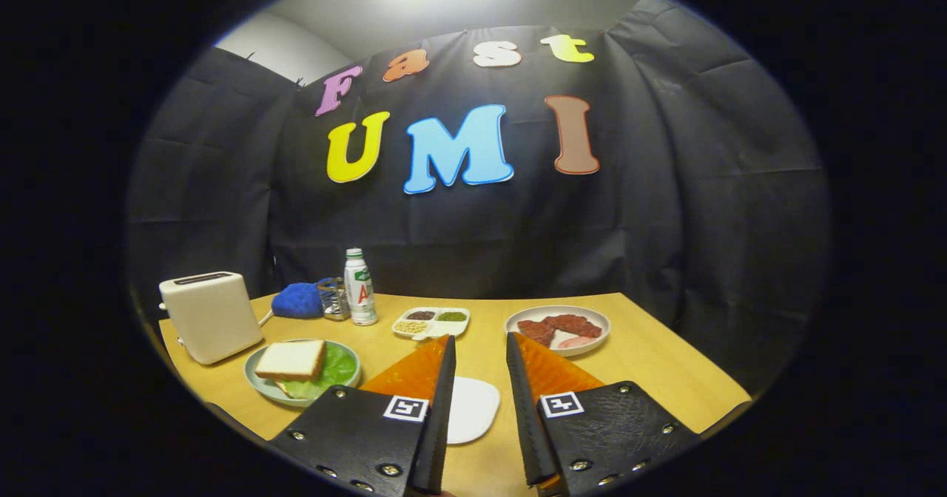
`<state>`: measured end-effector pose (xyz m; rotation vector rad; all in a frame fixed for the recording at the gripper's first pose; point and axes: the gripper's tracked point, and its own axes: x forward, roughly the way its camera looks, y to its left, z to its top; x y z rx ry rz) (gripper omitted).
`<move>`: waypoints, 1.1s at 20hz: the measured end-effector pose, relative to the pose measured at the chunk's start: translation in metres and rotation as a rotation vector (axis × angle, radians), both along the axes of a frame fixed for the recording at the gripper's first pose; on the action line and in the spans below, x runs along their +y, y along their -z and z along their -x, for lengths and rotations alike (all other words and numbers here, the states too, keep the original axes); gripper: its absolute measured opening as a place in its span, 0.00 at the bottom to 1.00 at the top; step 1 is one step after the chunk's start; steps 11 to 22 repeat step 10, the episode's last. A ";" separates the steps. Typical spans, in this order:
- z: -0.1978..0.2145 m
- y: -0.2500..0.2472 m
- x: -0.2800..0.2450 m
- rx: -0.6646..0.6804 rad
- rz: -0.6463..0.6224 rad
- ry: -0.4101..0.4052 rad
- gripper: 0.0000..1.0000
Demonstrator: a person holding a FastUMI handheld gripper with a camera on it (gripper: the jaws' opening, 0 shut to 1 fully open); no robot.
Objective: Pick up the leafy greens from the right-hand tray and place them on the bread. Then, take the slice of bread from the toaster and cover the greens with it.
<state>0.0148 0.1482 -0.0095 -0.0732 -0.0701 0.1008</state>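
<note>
the gripper [479, 349] hung above the wooden table [651, 364], its two fingers spread a little way apart with nothing between them. under the gap lay a small white tray [473, 408], bare on the part i could see. off to the left of the fingers sat a pale green plate [259, 380], and on it the leafy greens [333, 370] were already sandwiched, a slice of bread [292, 359] lying on top of them with the leaves poking out at the side. behind that plate stood the cream toaster [211, 316]. farther back there was a blue cloth [297, 301], a glass jar [334, 299] touching it, and a white bottle [360, 288] standing upright. beyond the fingertips were a divided dish [431, 322] of small toppings and, to its right, a round plate of meat slices [558, 328].
</note>
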 end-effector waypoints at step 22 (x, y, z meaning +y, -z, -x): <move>0.012 -0.028 -0.135 -0.102 0.043 0.067 0.41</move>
